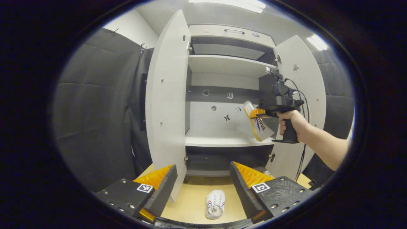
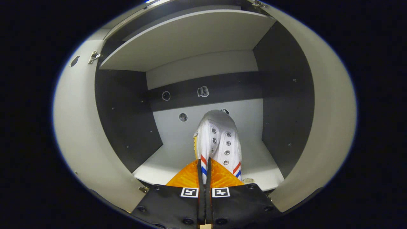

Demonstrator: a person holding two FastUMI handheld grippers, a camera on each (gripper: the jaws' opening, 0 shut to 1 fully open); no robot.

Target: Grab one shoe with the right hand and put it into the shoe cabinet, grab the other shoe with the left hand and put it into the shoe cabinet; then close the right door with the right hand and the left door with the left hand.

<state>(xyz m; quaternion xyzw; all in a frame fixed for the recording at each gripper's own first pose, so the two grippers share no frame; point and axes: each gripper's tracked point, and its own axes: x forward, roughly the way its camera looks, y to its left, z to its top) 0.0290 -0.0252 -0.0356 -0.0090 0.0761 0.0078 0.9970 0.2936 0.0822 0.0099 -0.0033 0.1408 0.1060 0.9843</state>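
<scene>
While the right gripper (image 2: pixel 203 178) is clamping the white shoe (image 2: pixel 218 140) by the edge of its upper, with both fingers nearly closed on the material, the shoe is hanging toe-forward over the middle shelf (image 2: pixel 178 159) of the shoe cabinet (image 2: pixel 73 127) and is not yet resting on it, as far as the right gripper view shows. In the left gripper view, the same gripper (image 1: pixel 259 114) is appearing farther off, carried by a hand (image 1: pixel 291 122) just in front of the cabinet's right side, with the held shoe (image 1: pixel 259 125) tilting sole-outward at the shelf's (image 1: pixel 222 140) front edge. The left gripper (image 1: pixel 203 184) is holding nothing; its fingers are standing wide apart, well back from the cabinet. Between those fingers in the view, the second shoe (image 1: pixel 215 203) is lying on the wooden floor panel (image 1: pixel 190 197) below the cabinet, untouched. Both doors are standing open: the left door (image 1: pixel 167 105) is swung out toward the camera, and the right door (image 1: pixel 302 95) is open behind the hand. Judged from this layout, the first placement is in progress but not complete. Remaining are the release of the first shoe, the pickup and placement of the second shoe with the left gripper, and the closing of the right door and then the left door.
</scene>
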